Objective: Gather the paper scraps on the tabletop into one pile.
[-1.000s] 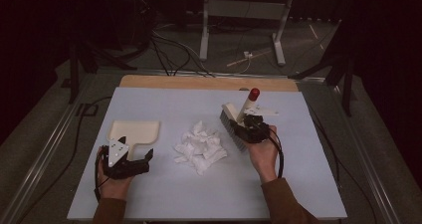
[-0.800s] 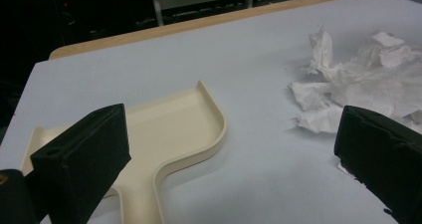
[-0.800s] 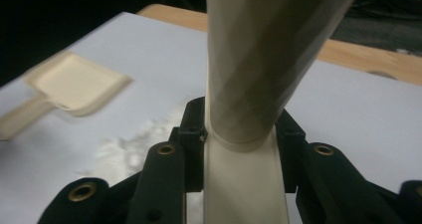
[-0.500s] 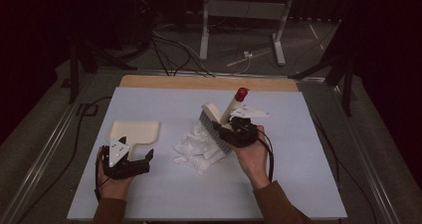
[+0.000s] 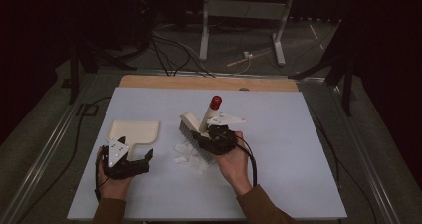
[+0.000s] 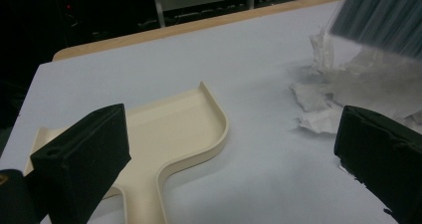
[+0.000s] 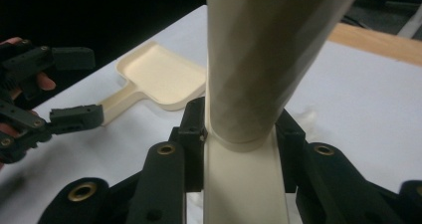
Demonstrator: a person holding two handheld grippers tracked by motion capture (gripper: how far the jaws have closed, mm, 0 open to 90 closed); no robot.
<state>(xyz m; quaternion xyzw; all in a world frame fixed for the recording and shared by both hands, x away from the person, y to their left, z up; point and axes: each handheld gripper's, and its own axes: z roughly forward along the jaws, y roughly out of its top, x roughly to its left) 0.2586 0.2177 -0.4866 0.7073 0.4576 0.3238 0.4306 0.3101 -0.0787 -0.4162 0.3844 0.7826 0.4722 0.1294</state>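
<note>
- A person sits at the near side of a pale blue table [image 5: 298, 149] and holds a black gripper in each hand.
- The right gripper [image 5: 215, 137] is near the middle of the table. Its jaws are squeezed tight on the cream handle of a brush [image 5: 199, 129].
- In the right gripper view the brush handle [image 7: 249, 134] sits pinched between the two black jaws, one on each side of it.
- The brush handle leans up and away to the far side, and it has a red tip [image 5: 215, 102].
- The brush's grey bristles [image 5: 191, 138] point down and to the left, right at a heap of torn white paper [image 5: 186, 152].
- In the left gripper view the bristles [image 6: 383, 15] hang just over the paper scraps [image 6: 318, 107] at the far right.
- The left gripper [image 5: 133, 164] is at the near left of the table. Its jaws are wide apart and hold nothing.
- A cream dustpan [image 5: 133, 133] lies flat on the table, just past the left gripper.
- In the left gripper view the dustpan [image 6: 169, 134] lies between the two open jaws, closer to the left one, and its handle points back to the gripper.
- The paper heap lies between the dustpan and the brush, just to the right of the dustpan.
- A strip of bare wood [image 5: 159, 82] runs along the far edge of the table.
</note>
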